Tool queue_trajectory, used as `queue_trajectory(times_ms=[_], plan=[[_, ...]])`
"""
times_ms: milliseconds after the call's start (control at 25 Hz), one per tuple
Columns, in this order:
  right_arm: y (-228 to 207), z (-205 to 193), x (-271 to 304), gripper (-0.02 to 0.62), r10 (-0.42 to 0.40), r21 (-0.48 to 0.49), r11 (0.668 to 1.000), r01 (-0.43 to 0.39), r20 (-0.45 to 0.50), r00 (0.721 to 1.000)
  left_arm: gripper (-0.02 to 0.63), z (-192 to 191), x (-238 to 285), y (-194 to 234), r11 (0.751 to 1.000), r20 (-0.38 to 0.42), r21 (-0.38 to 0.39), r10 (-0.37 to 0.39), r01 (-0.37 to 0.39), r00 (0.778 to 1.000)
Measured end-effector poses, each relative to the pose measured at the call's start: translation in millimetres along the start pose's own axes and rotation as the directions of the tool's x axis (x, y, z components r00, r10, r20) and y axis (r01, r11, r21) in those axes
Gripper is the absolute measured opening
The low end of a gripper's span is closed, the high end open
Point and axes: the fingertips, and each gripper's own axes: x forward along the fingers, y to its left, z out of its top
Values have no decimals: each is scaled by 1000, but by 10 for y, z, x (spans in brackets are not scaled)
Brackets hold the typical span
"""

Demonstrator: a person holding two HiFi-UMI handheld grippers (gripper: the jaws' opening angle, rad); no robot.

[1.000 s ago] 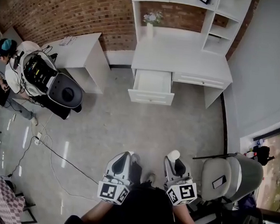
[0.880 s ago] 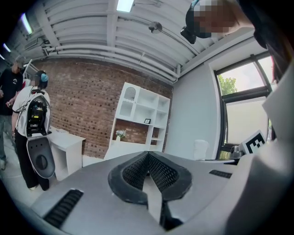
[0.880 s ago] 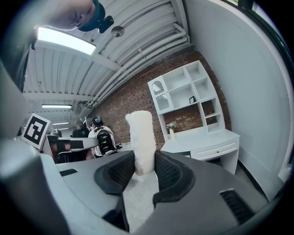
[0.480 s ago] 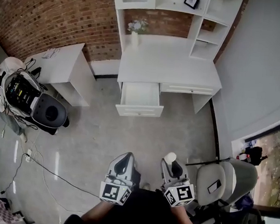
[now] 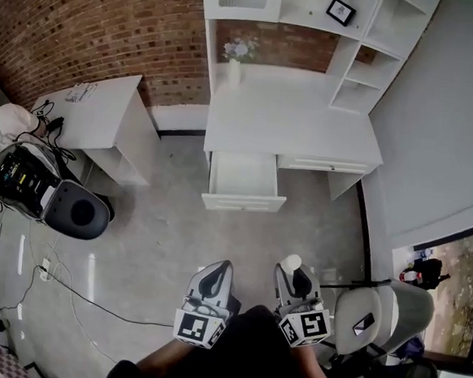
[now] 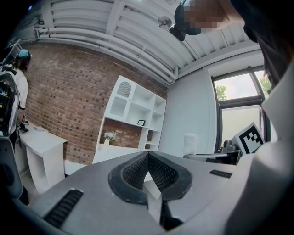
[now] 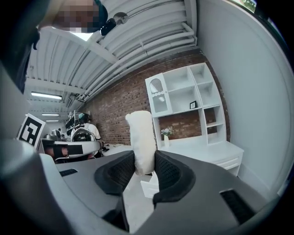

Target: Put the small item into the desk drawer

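While the right tongs (image 7: 144, 170) are gripping the small white item (image 7: 141, 137) upright, the left tongs (image 6: 148, 156) are sitting closed and empty.
Both are hovering over the grey floor (image 5: 216, 235), well apart from the open drawer (image 5: 244, 201), which is jutting out below the white surface (image 5: 290, 123).

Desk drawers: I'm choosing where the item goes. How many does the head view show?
2. The open drawer hangs out under the desk toward the picture's left; the shut drawer lies right of it. Others may be hidden.
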Motion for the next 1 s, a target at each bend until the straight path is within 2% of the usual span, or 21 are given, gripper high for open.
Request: queue_trajectory(times_ms=[280, 520, 840, 1000], plan=[[-170, -41, 367, 143, 18, 23, 1000, -17, -32, 999, 25, -98, 246, 220, 999, -31, -15, 40, -40, 999], [-348, -58, 820, 143, 70, 28, 997, -69, -31, 997, 25, -138, 549, 443, 996, -29, -10, 91, -91, 995], [-685, 144, 1734, 143, 175, 9, 985, -174, -25, 984, 25, 17, 1256, 915, 980, -4, -15, 199, -199, 980], [-976, 259, 2108, 143, 225, -3, 974, -225, -26, 974, 25, 74, 1743, 1020, 970, 2, -16, 244, -244, 970]])
